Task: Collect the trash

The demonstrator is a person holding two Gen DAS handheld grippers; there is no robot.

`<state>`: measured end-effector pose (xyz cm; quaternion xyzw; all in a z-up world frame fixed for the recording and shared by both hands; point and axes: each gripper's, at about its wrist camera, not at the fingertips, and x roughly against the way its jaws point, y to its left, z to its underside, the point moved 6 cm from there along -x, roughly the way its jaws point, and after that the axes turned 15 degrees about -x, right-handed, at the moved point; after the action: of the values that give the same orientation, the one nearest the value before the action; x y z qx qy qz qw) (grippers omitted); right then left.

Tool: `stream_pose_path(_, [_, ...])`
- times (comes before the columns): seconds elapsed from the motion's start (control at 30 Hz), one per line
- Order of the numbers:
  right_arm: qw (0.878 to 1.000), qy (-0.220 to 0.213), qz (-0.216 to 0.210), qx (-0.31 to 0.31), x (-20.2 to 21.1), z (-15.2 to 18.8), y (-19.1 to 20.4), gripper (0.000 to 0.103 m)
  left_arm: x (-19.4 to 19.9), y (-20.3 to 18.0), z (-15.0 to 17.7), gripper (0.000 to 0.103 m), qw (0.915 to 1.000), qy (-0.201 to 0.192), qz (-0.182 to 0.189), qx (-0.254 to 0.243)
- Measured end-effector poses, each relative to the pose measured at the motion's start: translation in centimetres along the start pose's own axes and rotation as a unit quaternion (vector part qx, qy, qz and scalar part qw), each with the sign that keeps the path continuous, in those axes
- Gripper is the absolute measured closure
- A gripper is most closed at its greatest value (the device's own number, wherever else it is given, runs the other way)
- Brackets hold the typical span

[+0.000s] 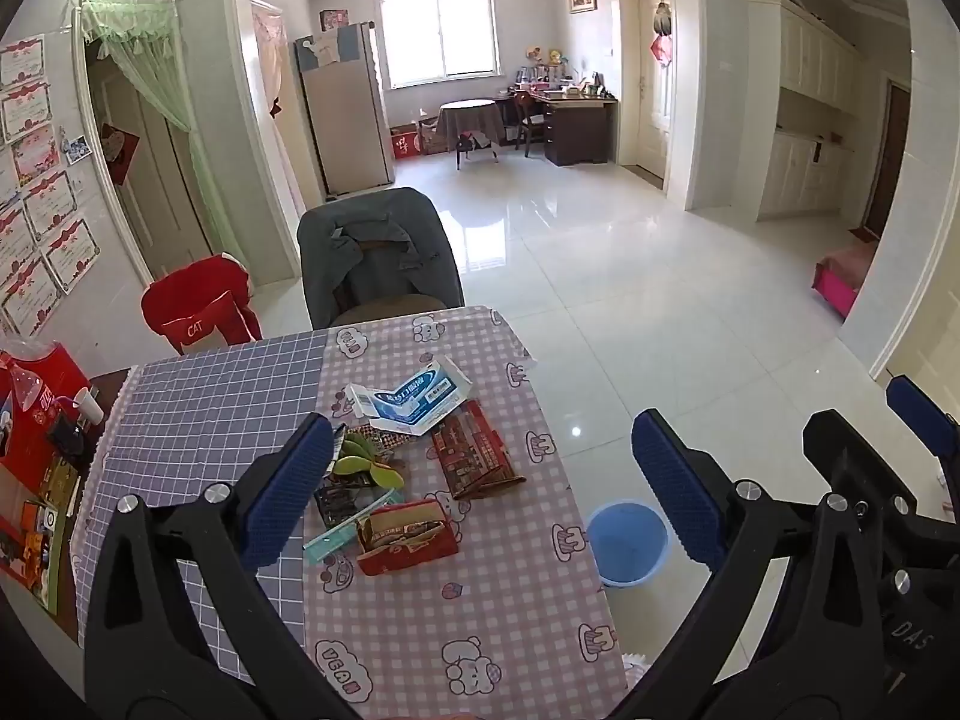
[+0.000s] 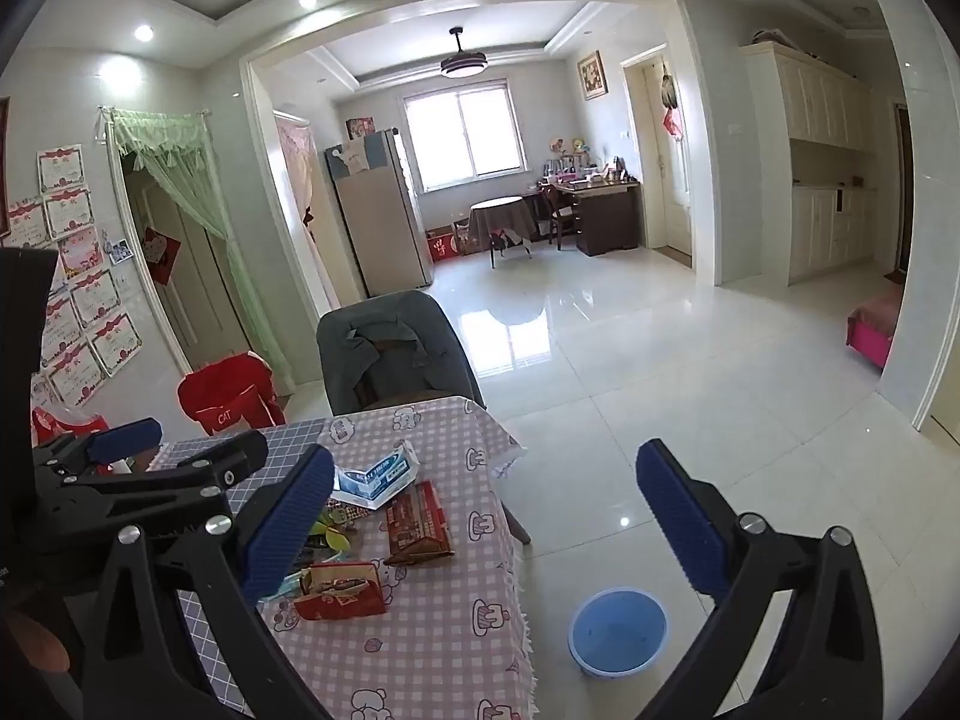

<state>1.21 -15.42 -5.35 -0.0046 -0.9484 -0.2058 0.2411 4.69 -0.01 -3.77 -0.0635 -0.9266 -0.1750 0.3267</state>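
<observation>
Pink-checked bear-print tablecloth (image 1: 468,612), blue bin (image 1: 627,543), red crushed carton (image 1: 405,537), blue-padded fingers (image 1: 288,489).

Two grippers (image 1: 483,495) (image 2: 486,525), three boxes (image 1: 414,396), one bucket (image 1: 627,543)

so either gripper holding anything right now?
No. Left gripper and right gripper are both open and empty. The trash lies on the table, and the bin is on the floor.

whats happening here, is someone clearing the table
Not started yet. A person holds the left gripper and right gripper open above the table, gripping nothing. The trash sits untouched: a white and blue box, a brown wrapper, a red packet. A blue bin waits on the floor beside the table.
</observation>
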Motion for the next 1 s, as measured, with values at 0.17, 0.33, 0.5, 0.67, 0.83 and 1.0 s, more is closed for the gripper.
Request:
stream_pose_path(0.17, [1.0,-0.001,-0.003,-0.003,-0.01,-0.02,-0.01,0.004,0.01,0.0,-0.01,0.005,1.0,-0.001,-0.001,0.0])
stream_pose_path(0.33, [1.0,-0.002,-0.004,-0.004,-0.02,-0.05,-0.02,0.004,0.02,0.0,0.01,0.005,1.0,-0.001,0.0,-0.001])
stream_pose_path(0.5, [1.0,-0.002,-0.005,-0.005,0.0,-0.11,-0.04,0.004,0.02,0.0,0.03,0.005,1.0,0.0,0.001,-0.002])
stream_pose_path(0.67, [1.0,-0.001,-0.005,-0.005,0.0,-0.13,-0.02,0.004,0.03,0.01,0.05,0.005,1.0,0.0,0.0,-0.002])
stream_pose_path(0.83, [1.0,-0.001,-0.006,-0.005,-0.3,-0.14,0.04,0.004,0.01,-0.01,0.03,0.005,1.0,0.0,0.0,-0.002])
stream_pose_path(1.0, [1.0,0.0,-0.005,-0.005,-0.37,-0.19,0.06,0.004,0.0,0.0,0.03,0.005,1.0,0.001,-0.001,-0.002])
